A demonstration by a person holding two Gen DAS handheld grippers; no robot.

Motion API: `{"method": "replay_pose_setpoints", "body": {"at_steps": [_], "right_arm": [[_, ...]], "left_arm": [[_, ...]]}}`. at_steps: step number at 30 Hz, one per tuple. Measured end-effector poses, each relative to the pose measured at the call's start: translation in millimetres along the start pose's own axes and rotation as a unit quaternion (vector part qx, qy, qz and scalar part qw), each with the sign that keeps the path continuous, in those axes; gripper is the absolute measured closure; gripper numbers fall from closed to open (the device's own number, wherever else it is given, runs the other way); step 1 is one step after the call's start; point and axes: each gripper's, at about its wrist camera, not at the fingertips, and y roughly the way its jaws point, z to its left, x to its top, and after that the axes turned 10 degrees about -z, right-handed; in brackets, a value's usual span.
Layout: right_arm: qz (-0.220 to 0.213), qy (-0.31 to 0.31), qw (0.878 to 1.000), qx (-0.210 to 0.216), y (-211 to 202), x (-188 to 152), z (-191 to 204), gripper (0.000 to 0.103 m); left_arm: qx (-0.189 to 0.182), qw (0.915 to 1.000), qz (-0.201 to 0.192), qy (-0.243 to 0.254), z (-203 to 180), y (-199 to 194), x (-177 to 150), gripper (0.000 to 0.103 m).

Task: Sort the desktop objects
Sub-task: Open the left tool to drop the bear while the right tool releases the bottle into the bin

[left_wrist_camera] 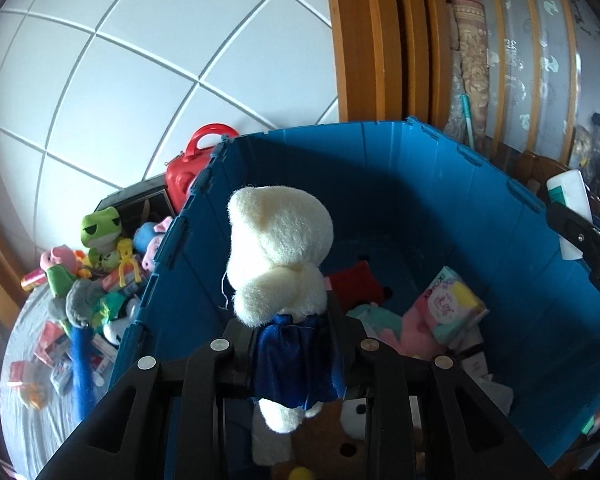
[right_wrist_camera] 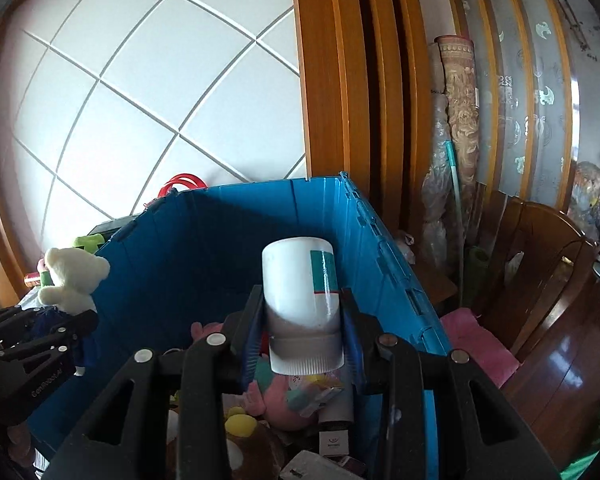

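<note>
Left gripper (left_wrist_camera: 290, 344) clamped on a cream plush bear (left_wrist_camera: 278, 256) at its blue satin skirt, head up, in the centre of the left wrist view, held above the open blue crate (left_wrist_camera: 400, 184). Right gripper (right_wrist_camera: 302, 340) closed tight on a white tube (right_wrist_camera: 300, 300) with a teal label, cap end toward the camera, centre of the right wrist view, likewise over the crate.

On the crate floor, lower right of the left wrist view: a pastel tissue pack (left_wrist_camera: 450, 306), a pink plush (left_wrist_camera: 410, 334) beside it, a red item (left_wrist_camera: 358, 284) further back — all lying loose. At lower centre, a brown plush (left_wrist_camera: 328, 444) partly hidden behind the bear.

Outside the crate, left of the left wrist view — a heap on a grey cloth (left_wrist_camera: 32, 420): green frog plush (left_wrist_camera: 100, 232), red toy case (left_wrist_camera: 190, 172) against the crate wall, small packets scattered below.

Along the right of the right wrist view, a rolled patterned rug (right_wrist_camera: 458, 120) standing against orange wooden frames (right_wrist_camera: 340, 80).
</note>
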Motion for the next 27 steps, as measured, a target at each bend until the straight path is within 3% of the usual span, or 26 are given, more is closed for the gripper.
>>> {"method": "replay_pose_setpoints", "body": {"at_steps": [5,12,27], "right_arm": [[0.011,0.006,1.0,0.01,4,0,-2,0.068],[0.029,-0.026,0.999,0.008,12,-3,9,0.068],[0.034,-0.044,0.998,-0.01,17,-8,18,0.068]], "left_arm": [[-0.008,0.9998,0.003,-0.015,8,1,0,0.073],[-0.011,0.9999,-0.005,-0.001,4,-1,2,0.033],[-0.027,0.9994,-0.006,-0.021,10,-1,2,0.032]]}}
